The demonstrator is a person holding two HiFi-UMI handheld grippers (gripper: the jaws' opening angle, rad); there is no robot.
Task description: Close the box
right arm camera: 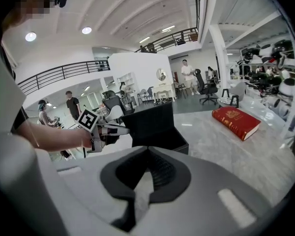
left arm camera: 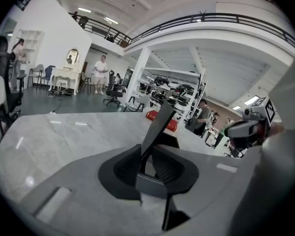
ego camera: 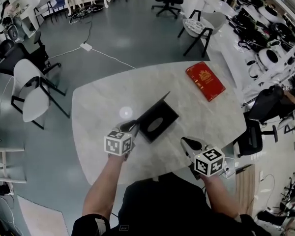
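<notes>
1. Left tongs: clamped on the near corner of the lid. The left gripper view shows the thin black panel rising from between the tips.
2. Box: black, open, near the middle of the pale marbled surface. Its lid stands steeply up along the left side of the base, and nothing inside can be made out.
3. Handling, as a judgement:
   - The box looks like rigid board, light and matt.
   - The lid is a stiff hinged flap, so it should swing rather than bend.
   - The best hold is the lid's free edge, away from the hinge, which is where the left tongs sit.
   - The base may skid on the smooth top, so steadying its front wall would help.
4. Right tongs: tips together and holding nothing, hanging near the box's right front corner without touching it.
5. Red book: lies flat, well apart from the box at the far right, and plays no part.
6. Views compared:
   - The head view gives the layout.
   - The left gripper view alone shows the lid edge-on in the pinch.
   - The right gripper view alone shows the lid's inner face and the open box, with the left tongs at the lid's left edge and the red book beyond.
   - The right gripper view also confirms the right tongs are shut on nothing.
</notes>
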